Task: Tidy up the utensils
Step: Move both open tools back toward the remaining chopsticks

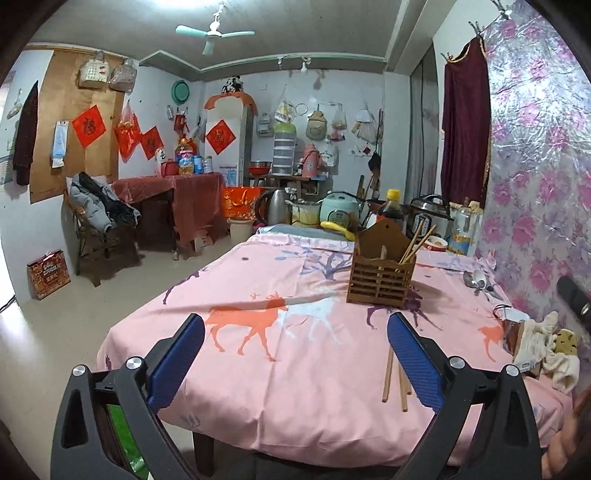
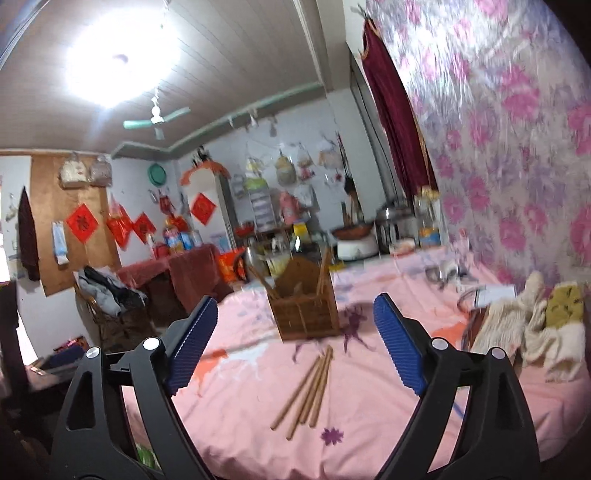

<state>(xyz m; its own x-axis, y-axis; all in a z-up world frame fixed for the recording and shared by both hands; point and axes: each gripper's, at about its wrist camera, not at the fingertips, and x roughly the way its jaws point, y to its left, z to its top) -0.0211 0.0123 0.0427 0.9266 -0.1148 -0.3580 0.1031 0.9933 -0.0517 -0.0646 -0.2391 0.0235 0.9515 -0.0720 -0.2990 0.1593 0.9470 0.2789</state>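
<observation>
Chopsticks (image 1: pixel 394 376) beside open left claw (image 1: pixel 295 350)

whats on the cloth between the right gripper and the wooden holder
A loose bunch of chopsticks lies between the open right gripper and the wooden holder; otherwise bare pink cloth, in the right wrist view.

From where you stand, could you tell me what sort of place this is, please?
Most likely a lived-in home kitchen and dining room. A rice cooker and pressure cooker stand at the far end of the cloth-covered table, a wooden utensil holder holds chopsticks, and a ceiling fan hangs overhead.
</observation>
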